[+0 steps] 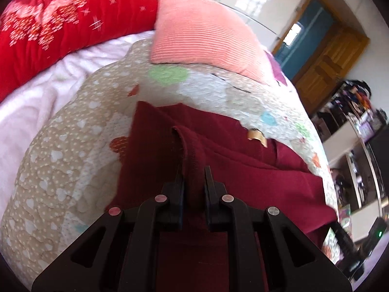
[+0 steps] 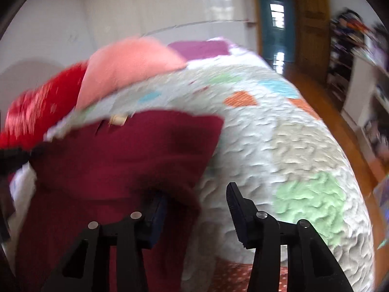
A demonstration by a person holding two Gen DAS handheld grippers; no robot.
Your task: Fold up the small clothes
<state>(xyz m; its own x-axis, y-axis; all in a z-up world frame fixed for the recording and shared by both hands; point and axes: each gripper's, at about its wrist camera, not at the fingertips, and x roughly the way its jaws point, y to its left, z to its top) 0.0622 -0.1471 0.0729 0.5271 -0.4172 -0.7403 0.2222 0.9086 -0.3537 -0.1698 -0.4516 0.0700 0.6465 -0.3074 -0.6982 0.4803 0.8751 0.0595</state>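
A dark red knit garment [image 1: 243, 170] lies on the quilted bed cover [image 1: 73, 170], with a small tan label [image 1: 257, 136] near its far edge. My left gripper [image 1: 193, 172] is shut on a raised ribbed fold of the garment. In the right wrist view the garment [image 2: 121, 158] lies at the left with its label [image 2: 118, 119] at the far edge. My right gripper [image 2: 194, 194] is open; its left finger [image 2: 155, 209] sits against the garment's right edge, its right finger [image 2: 238, 202] over the bare quilt [image 2: 279, 146]. This view is blurred.
A pink ribbed pillow [image 1: 201, 31] and a red patterned blanket [image 1: 60, 24] lie at the head of the bed. A white fleece sheet [image 1: 36, 92] shows at the left. Shelves with clutter [image 1: 352, 133] and a wooden door [image 1: 325, 65] stand to the right, beyond the bed edge.
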